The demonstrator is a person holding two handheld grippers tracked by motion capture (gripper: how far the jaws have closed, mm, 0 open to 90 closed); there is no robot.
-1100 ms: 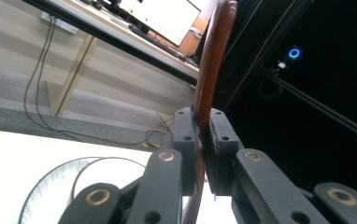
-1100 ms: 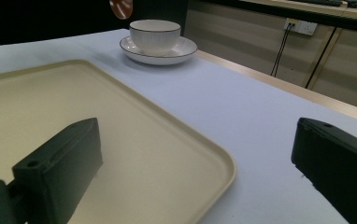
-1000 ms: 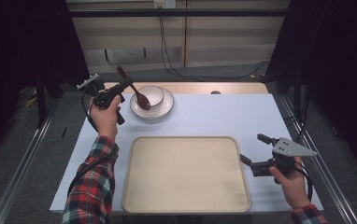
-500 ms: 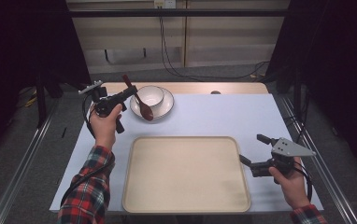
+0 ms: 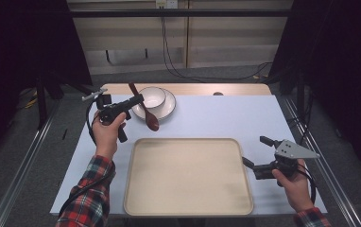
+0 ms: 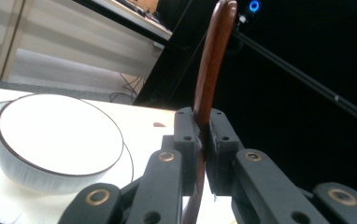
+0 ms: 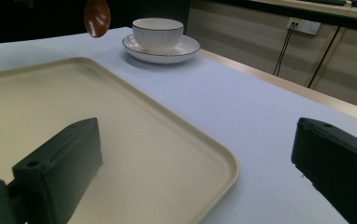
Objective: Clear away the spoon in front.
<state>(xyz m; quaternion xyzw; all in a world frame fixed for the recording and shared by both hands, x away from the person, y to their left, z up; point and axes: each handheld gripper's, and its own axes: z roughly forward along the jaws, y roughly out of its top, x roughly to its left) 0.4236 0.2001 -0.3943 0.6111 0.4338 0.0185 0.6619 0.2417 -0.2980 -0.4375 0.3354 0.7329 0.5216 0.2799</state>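
Note:
A brown wooden spoon (image 5: 143,108) hangs in the air, its handle clamped in my left gripper (image 5: 139,99), bowl end lowest and near the tray's far left corner. In the left gripper view the handle (image 6: 211,60) rises between the two shut jaws. The spoon's bowl (image 7: 97,17) also shows at the top of the right gripper view. A white bowl (image 5: 152,97) sits on a white saucer (image 5: 168,107) behind the spoon. My right gripper (image 5: 255,151) rests open at the right edge of the beige tray (image 5: 188,177), nothing between its fingers.
The tray lies on a pale blue mat (image 5: 244,116) that covers the table. A wooden table edge (image 5: 235,89) runs along the far side. Cables (image 5: 169,52) hang against the wall behind. Metal rails (image 5: 22,161) flank the table.
My left gripper has carried the spoon from over the bowl toward the near left, lower and closer to the tray. The right gripper has stayed put.

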